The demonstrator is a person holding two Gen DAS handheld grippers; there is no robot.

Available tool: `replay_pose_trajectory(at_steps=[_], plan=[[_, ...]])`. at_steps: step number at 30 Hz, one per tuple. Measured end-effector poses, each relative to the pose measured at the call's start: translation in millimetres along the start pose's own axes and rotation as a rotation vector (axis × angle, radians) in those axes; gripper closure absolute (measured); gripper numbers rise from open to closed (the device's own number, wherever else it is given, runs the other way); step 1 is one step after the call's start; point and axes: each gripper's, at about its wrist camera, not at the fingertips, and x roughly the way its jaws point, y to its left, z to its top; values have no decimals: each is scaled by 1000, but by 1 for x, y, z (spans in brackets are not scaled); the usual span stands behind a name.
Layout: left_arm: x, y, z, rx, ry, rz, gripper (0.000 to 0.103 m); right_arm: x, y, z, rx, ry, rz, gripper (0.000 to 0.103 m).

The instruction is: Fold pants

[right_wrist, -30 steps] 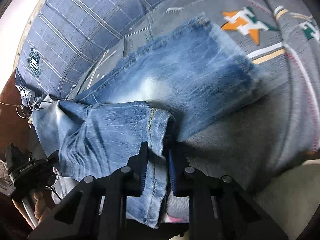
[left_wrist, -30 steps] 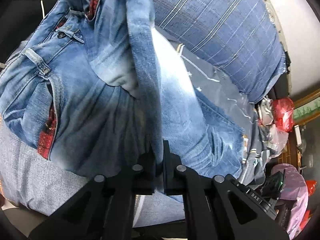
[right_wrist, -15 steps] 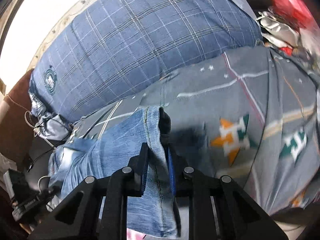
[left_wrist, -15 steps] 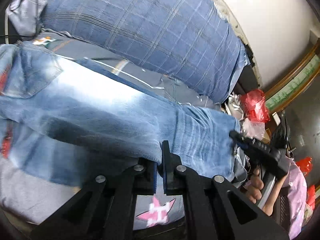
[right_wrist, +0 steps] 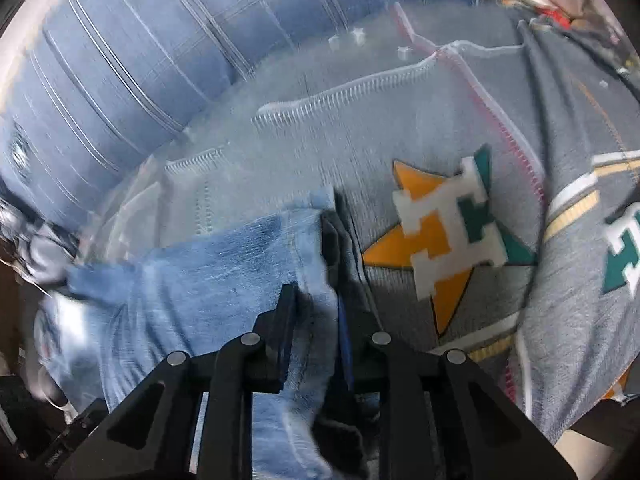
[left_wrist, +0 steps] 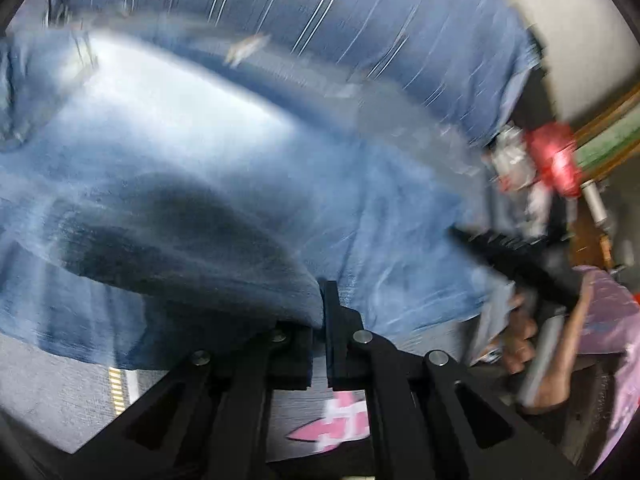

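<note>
The pants are faded blue jeans (left_wrist: 224, 184) stretched over a grey patterned blanket (right_wrist: 460, 128). My left gripper (left_wrist: 322, 312) is shut on a fold of the denim near its edge. The right gripper shows in the left wrist view (left_wrist: 508, 256) at the far end of the jeans, with the hand that holds it. In the right wrist view the jeans (right_wrist: 208, 280) run off to the left and my right gripper (right_wrist: 316, 320) is shut on the hem end. Both views are motion-blurred.
A large blue plaid pillow (left_wrist: 360, 20) lies along the far side and shows in the right wrist view too (right_wrist: 140, 48). Red and silver bags (left_wrist: 552, 160) sit at the right. The blanket has orange and teal star patches (right_wrist: 444, 224).
Both grippers have swung with the jeans still gripped. The leg now lies stretched between them lower over the blanket, and the right gripper has come closer to the blanket's star patch.
</note>
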Motion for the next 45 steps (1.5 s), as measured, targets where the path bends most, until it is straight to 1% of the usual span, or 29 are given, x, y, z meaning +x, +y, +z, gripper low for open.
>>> replay_pose_trajectory(at_steps=[1, 2, 4, 5, 6, 7, 8, 9, 10, 12, 14, 17, 18, 22, 26, 27, 29, 32, 33, 34, 36, 38, 39, 40, 41, 43, 45], plan=[[10, 3, -2, -15, 34, 13, 99, -5, 4, 1, -18, -32, -1, 79], [11, 5, -3, -20, 33, 10, 98, -6, 6, -1, -30, -44, -10, 74], [4, 2, -5, -10, 9, 5, 93, -8, 14, -5, -45, -56, -38, 72], [-1, 0, -6, 2, -4, -2, 80, -11, 16, -6, -47, -73, -42, 71], [-5, -1, -7, 9, -16, -14, 64, -17, 18, -6, -53, -99, -41, 67], [-9, -3, -8, 14, -29, -18, 59, -25, 20, -8, -55, -134, -35, 63], [-15, -5, -10, 27, -52, -12, 54, -31, 22, -9, -50, -164, -34, 53], [-18, -6, -11, 39, -65, -3, 54, -38, 22, -10, -40, -202, -37, 46], [-21, -7, -12, 56, -76, 7, 54, -48, 23, -12, -26, -251, -40, 45], [-26, -8, -13, 66, -86, 10, 54, -58, 18, -8, -9, -302, -12, 45], [-29, -3, -11, 53, -94, -6, 54, -66, 19, -11, 10, -338, 19, 45], [-43, 6, -11, 28, -116, -26, 53, -82, 24, -21, 12, -403, 79, 45], [-45, 6, -10, 21, -122, -28, 53, -86, 31, -26, 10, -428, 97, 45], [-59, 12, -10, -1, -151, -44, 50, -90, 55, -39, -16, -457, 179, 43], [-74, 19, -13, 0, -189, -36, 47, -93, 89, -53, -117, -464, 239, 43], [-78, 20, -13, 2, -201, -35, 47, -94, 100, -55, -156, -461, 257, 43], [-86, 26, -11, -10, -227, -37, 46, -93, 124, -56, -212, -426, 306, 43], [-97, 40, -5, -61, -268, -34, 44, -84, 153, -47, -245, -331, 340, 43], [-100, 45, -3, -83, -279, -30, 44, -77, 167, -43, -254, -286, 371, 43], [-102, 51, -1, -107, -288, -33, 44, -73, 173, -42, -252, -264, 402, 43], [-107, 60, 1, -142, -304, -39, 43, -58, 179, -44, -230, -230, 474, 42], [-111, 67, 4, -164, -320, -18, 43, -42, 174, -51, -203, -208, 527, 42], [-112, 72, 6, -175, -326, -1, 43, -22, 172, -56, -194, -144, 540, 42], [-116, 79, 8, -192, -332, 11, 43, -11, 172, -57, -185, -96, 527, 41], [-119, 86, 11, -217, -342, 9, 43, -2, 173, -57, -170, -60, 537, 41], [-122, 99, 21, -264, -332, 10, 43, 3, 181, -55, -185, -29, 604, 41], [-123, 113, 38, -297, -305, 37, 43, 2, 195, -59, -228, -13, 656, 41]])
